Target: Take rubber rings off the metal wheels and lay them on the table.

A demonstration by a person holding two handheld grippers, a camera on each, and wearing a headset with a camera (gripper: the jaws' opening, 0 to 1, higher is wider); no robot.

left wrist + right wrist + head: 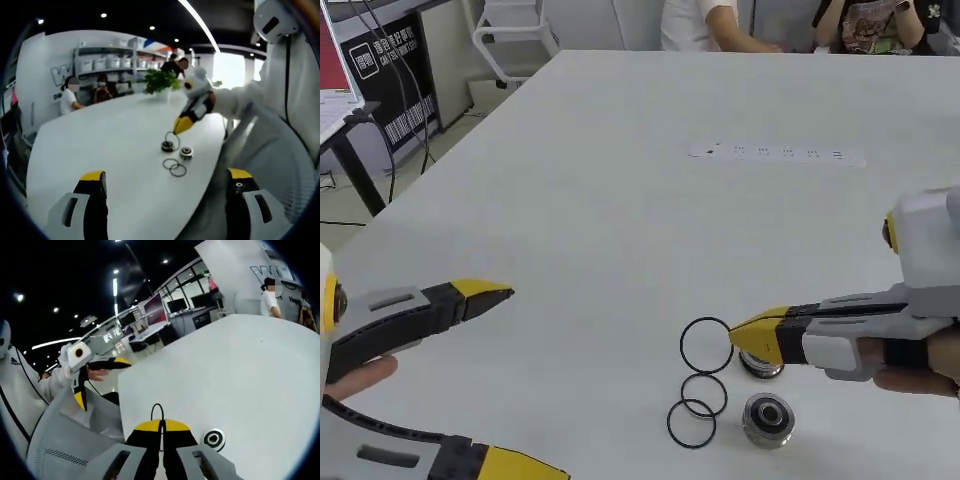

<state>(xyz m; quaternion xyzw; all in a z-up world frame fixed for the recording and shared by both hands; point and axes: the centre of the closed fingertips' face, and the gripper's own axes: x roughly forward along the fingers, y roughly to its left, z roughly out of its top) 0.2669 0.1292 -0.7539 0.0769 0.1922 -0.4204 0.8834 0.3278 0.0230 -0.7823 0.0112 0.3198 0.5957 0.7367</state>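
Observation:
My right gripper (744, 330) is shut on a thin black rubber ring (705, 345), pinching its right edge just above the table; the ring's loop (157, 410) pokes out past the closed jaws. One metal wheel (760, 366) sits partly hidden under that gripper's tip, and a second metal wheel (767, 417) stands nearer me. Two loose rings (704, 393) (691, 423) lie overlapping on the white table (620, 220) left of the wheels. My left gripper (535, 382) hovers wide open at the near left, holding nothing, well away from the wheels (168, 146).
A flush socket strip (775, 152) is set in the table further back. People sit at the far edge (700, 25). A white chair (510, 30) and a black stand (360, 170) are beyond the table's left edge.

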